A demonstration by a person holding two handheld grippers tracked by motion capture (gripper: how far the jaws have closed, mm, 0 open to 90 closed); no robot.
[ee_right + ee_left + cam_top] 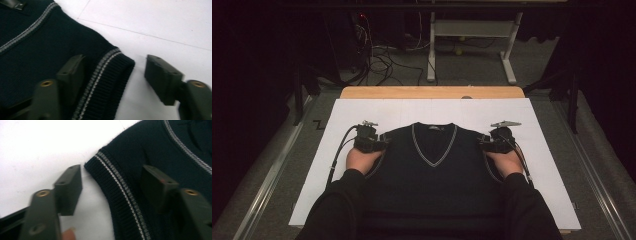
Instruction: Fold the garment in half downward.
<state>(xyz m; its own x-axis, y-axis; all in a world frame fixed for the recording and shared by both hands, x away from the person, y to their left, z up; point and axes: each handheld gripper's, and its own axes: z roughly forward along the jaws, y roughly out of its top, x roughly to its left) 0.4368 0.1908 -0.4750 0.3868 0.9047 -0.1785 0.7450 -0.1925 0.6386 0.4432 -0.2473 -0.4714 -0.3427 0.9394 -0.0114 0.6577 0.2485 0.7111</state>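
Vest [427, 170], dark w/ grey-striped V-neck, lies flat mid worktop [542, 150] on white sheet. I see left gripper [110, 187] jaws apart straddling its shoulder trim; right gripper [113, 77] same, opp. shoulder.

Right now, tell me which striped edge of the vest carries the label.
The V-neck trim, middle of the vest, has the label at its top. Both armhole edges, straddled by open jaws, are bare.

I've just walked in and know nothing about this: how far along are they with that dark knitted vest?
Done: the vest lies flat, neck away, on the white sheet. In hand: the left gripper and right gripper are open, each straddling a striped armhole edge. Left: closing on the fabric; any folding hasn't started.
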